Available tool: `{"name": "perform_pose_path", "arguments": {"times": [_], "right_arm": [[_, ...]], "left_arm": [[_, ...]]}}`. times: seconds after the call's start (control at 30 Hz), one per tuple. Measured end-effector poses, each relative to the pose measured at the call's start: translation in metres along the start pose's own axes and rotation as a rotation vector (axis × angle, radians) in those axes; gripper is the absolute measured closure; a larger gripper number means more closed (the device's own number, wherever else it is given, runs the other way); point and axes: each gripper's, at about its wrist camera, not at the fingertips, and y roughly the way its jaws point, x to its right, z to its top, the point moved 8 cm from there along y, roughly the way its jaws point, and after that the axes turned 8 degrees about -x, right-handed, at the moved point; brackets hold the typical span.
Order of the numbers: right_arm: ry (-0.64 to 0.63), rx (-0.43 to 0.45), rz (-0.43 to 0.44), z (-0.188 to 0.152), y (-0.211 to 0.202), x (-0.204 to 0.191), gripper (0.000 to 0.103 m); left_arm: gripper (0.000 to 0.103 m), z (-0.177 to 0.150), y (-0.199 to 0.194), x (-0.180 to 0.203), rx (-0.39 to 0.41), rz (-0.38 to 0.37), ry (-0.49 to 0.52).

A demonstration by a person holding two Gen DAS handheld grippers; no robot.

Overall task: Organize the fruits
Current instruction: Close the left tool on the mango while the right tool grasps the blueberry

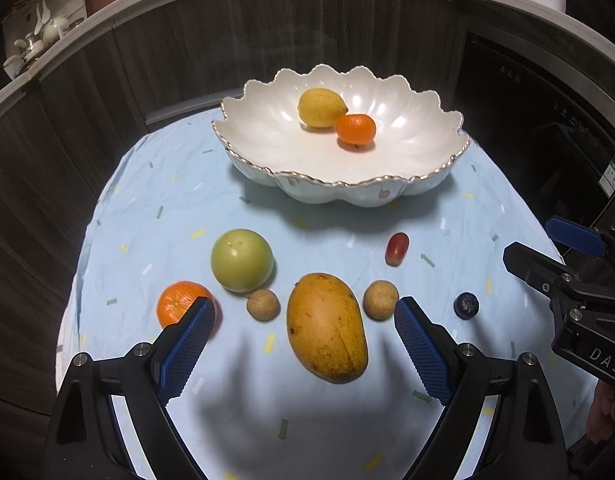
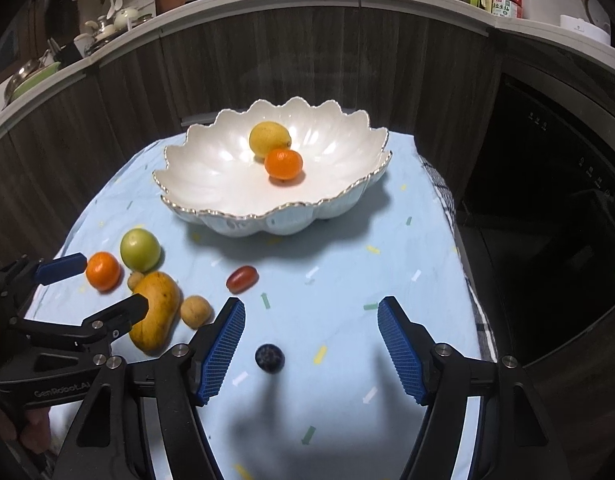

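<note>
A white scalloped bowl [image 1: 407,176] [image 2: 211,208] at the back of the table holds a lemon [image 1: 321,107] [image 2: 269,139] and a tangerine [image 1: 355,129] [image 2: 283,164]. On the blue cloth lie a mango [image 1: 327,326] [image 2: 155,312], a green apple [image 1: 242,260] [image 2: 140,249], a second tangerine [image 1: 177,304] [image 2: 103,271], two longans [image 1: 262,305] [image 1: 380,300], a red grape [image 1: 397,249] [image 2: 242,279] and a blueberry [image 1: 466,305] [image 2: 270,357]. My left gripper [image 1: 303,312] is open above the mango. My right gripper [image 2: 311,312] is open just past the blueberry.
The table is covered by a light blue cloth [image 1: 187,208] [image 2: 387,240] with confetti marks. Dark wood cabinet fronts [image 2: 267,60] stand behind it, with a counter of pans and bottles above. A dark appliance [image 2: 555,208] stands to the right.
</note>
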Motion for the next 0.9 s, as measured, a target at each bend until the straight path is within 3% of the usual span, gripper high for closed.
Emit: {"name": "perform_pose_path", "arguments": {"times": [0.2,0.7,0.9], "right_arm": [[0.000,-0.025,0.012,-0.007,0.011,0.000,0.045],[-0.041,-0.046,0.035,-0.021,0.023,-0.016,0.045],[-0.065,-0.058,0.037,-0.027,0.030,-0.020,0.052]], "left_arm": [[0.012,-0.005,0.010,0.001,-0.010,0.004,-0.006],[0.020,-0.014,0.026,-0.003,-0.027,-0.007,-0.019],[0.023,-0.017,0.029,-0.002,-0.023,-0.008,-0.022]]}}
